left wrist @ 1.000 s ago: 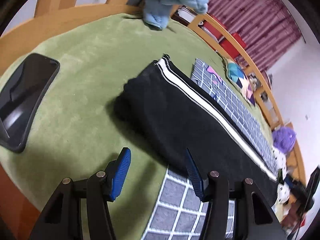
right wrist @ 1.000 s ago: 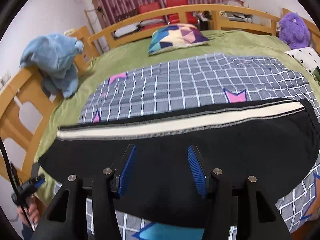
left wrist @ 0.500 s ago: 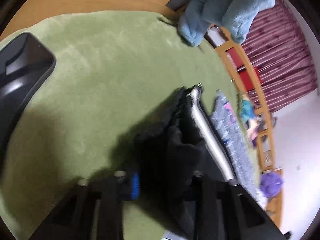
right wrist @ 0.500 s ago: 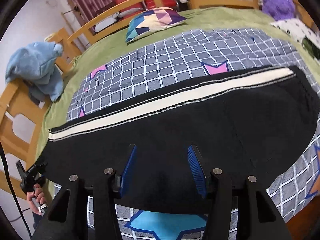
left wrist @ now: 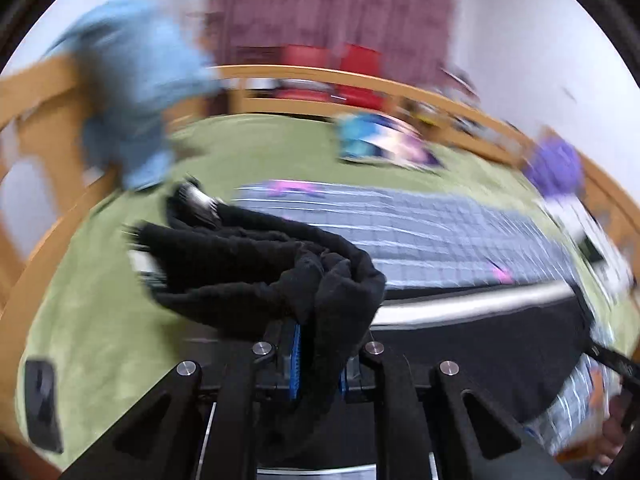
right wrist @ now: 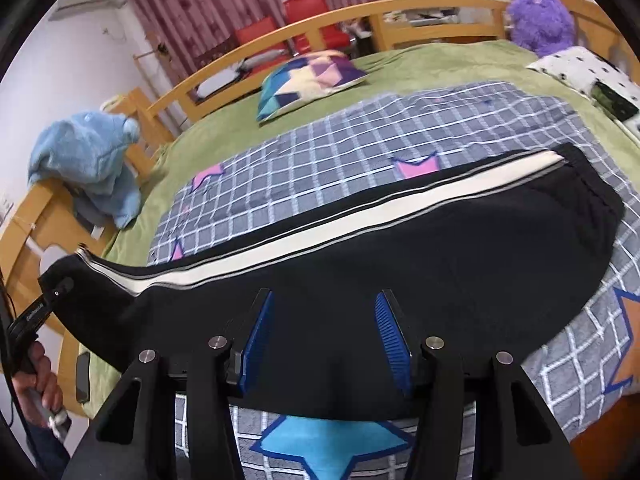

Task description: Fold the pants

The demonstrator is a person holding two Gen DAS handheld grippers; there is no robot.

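Even, diffuse indoor light is seen in both views, with fisheye bending and black vignetting at the corners. The left wrist view is heavily smeared by motion blur, while the right wrist view is rendered sharp.

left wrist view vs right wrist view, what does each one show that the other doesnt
Only the left wrist view shows the left gripper shut on a bunched end of the pants, lifted off the green blanket.

Only the right wrist view shows the right gripper open over the pants' flat black middle, and the waistband end.

Both show the white side stripe, checked quilt, blue plush, purple plush and patterned pillow.
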